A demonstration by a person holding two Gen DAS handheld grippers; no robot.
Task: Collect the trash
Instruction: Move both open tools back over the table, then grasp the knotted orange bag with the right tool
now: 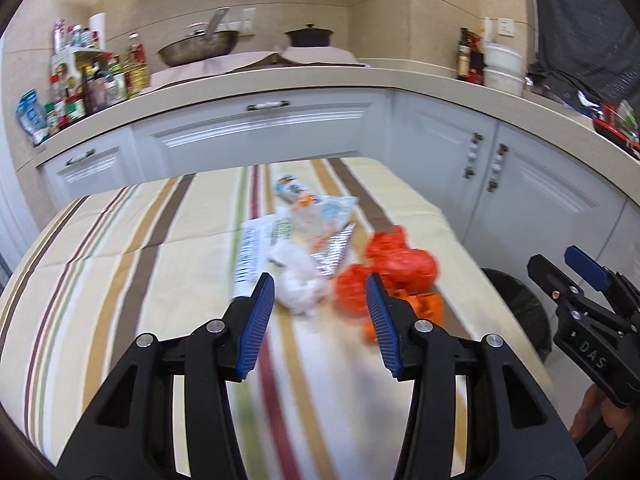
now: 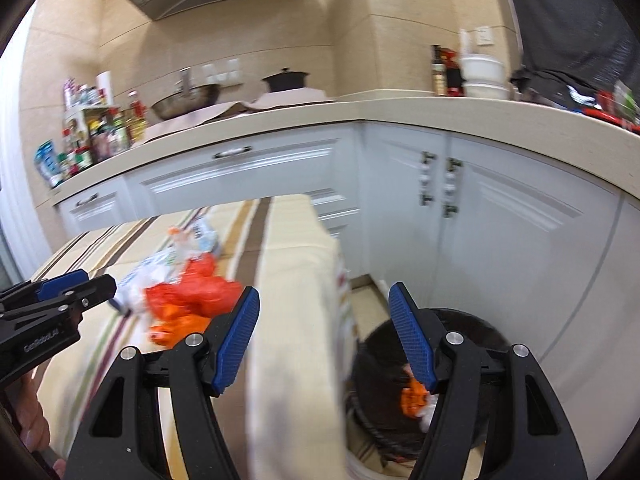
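Trash point(image 1: 320, 256) ahead of left tongs point(image 1: 320, 300), parted, empty

on the striped table point(image 1: 120, 248): one white crumpled wad point(image 1: 296, 276), two printed wrappers point(image 1: 316, 216), one foil piece point(image 1: 334, 254), one red-orange bag heap point(image 1: 396, 264). one dark bin point(image 2: 460, 344). two grippers.

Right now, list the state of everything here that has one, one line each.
left gripper: open, empty, above the table.
right gripper: open, empty.
trash bin: on the floor beside the table, open, orange scrap already inside.
orange bag: crumpled, on the tablecloth.
white wad: crumpled, on the tablecloth.
cabinet doors: closed.
black pot: lidded.
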